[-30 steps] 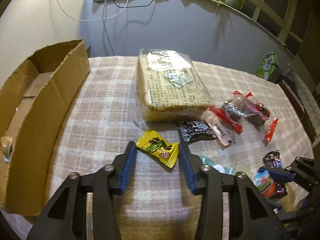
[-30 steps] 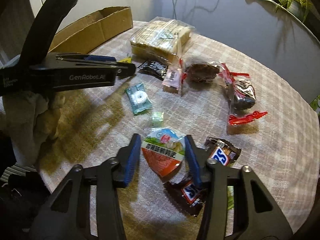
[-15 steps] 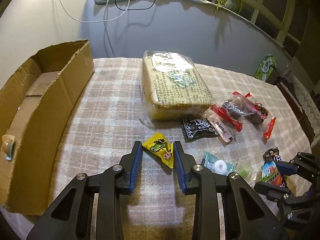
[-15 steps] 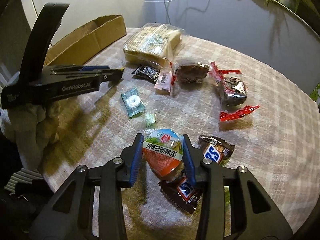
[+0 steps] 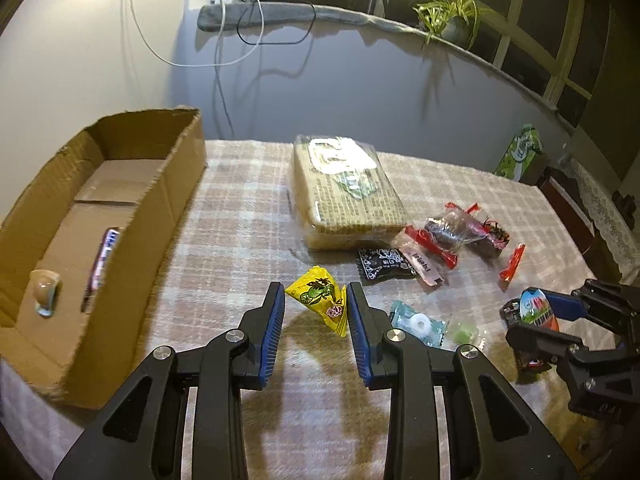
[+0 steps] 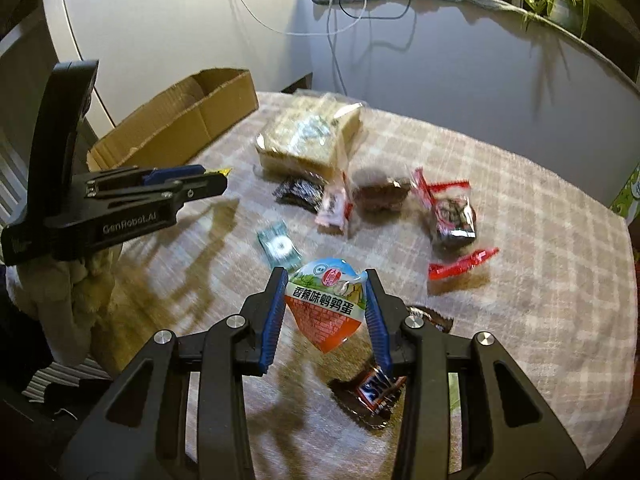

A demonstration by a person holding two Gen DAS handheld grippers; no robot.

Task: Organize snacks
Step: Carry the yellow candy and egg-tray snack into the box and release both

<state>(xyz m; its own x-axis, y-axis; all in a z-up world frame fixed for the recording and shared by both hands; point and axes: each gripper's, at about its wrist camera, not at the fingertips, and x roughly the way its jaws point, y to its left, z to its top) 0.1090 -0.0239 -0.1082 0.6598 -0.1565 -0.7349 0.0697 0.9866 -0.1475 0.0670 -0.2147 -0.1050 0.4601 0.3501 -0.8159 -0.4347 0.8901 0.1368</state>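
My left gripper (image 5: 316, 306) is shut on a yellow snack packet (image 5: 320, 302) and holds it above the checked tablecloth, to the right of an open cardboard box (image 5: 132, 236). My right gripper (image 6: 326, 304) is shut on a round orange-and-green quail egg pack (image 6: 326, 308), lifted off the table; it also shows at the right of the left wrist view (image 5: 538, 310). The box holds a small egg-shaped snack (image 5: 45, 290) and a flat wrapped bar (image 5: 105, 254).
On the cloth lie a big bread pack (image 5: 344, 192), a black packet (image 5: 382, 264), red-wrapped snacks (image 5: 460, 232), a teal mint candy (image 5: 416, 322), a green candy (image 5: 464, 332) and Snickers bars (image 6: 372, 392). A green carton (image 5: 520, 154) stands behind the table.
Both grippers closed on their snacks and lifted them off the table. The left one has risen and shifted towards the box, whose inside now shows.
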